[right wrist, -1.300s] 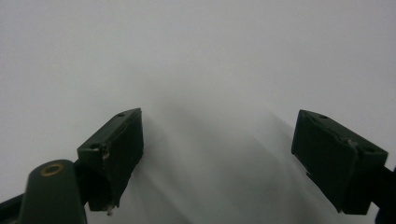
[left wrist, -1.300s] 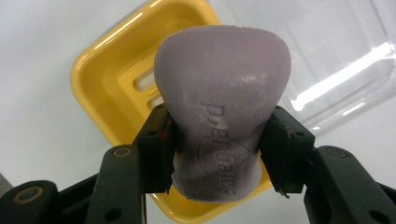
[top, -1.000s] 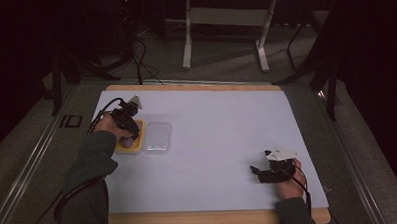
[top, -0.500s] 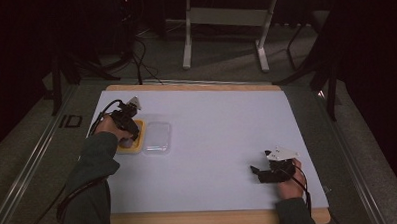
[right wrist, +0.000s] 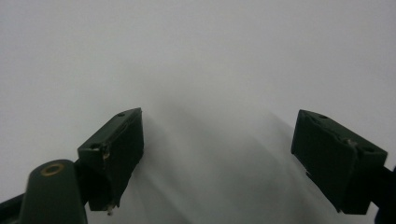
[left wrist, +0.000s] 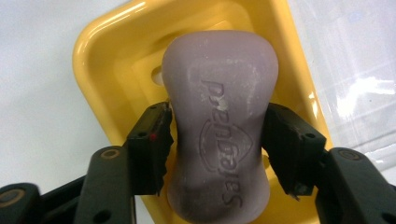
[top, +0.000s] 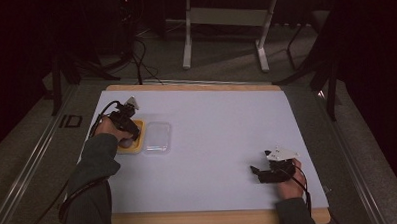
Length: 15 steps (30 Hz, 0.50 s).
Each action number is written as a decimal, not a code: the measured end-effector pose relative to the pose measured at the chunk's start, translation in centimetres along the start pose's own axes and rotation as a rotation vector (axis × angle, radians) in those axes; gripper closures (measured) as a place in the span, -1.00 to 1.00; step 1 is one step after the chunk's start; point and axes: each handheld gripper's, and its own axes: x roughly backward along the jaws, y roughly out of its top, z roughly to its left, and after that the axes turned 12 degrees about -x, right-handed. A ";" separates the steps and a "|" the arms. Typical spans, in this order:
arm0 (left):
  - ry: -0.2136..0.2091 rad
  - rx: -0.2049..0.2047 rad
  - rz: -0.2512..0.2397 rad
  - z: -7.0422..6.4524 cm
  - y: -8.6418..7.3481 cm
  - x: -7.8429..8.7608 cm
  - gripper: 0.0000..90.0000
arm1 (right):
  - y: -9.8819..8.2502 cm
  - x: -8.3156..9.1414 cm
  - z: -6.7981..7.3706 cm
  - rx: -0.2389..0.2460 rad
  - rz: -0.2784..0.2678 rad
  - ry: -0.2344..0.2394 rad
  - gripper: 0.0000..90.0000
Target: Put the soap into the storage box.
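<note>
Left gripper (left wrist: 217, 140) fingers pinch the soap bar (left wrist: 219, 126) at its waist over the yellow dish (left wrist: 107, 51); right gripper (right wrist: 224, 154) fingers spread, idle above the table (top: 222, 121). Step looks like soap placement or pickup; which, cannot tell.

You are wearing dark grey-green long sleeves on both arms. Your left gripper (top: 129, 128) is showing a black body with a small grey three-cornered plate on top and a black cable trailing behind it. Your right gripper (top: 258, 171) is carrying a similar pale plate and cable. Close up, your jaws are looking matte black and blocky, with brass-ringed screw holes at the arm joints and a tiny red mark on one left pad (left wrist: 150, 140).
</note>
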 end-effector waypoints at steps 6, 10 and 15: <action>0.003 -0.033 -0.038 0.2 -0.5 0.5 -0.19 | 0.0 0.0 0.0 0.002 0.000 -0.001 -0.63; 0.010 -0.038 -0.059 0.3 -0.7 0.7 -0.26 | 0.0 0.0 0.0 0.002 0.000 -0.001 -0.63; 0.018 -0.049 -0.069 0.4 -0.9 1.2 -0.30 | 0.0 0.0 0.0 0.003 0.000 -0.002 -0.63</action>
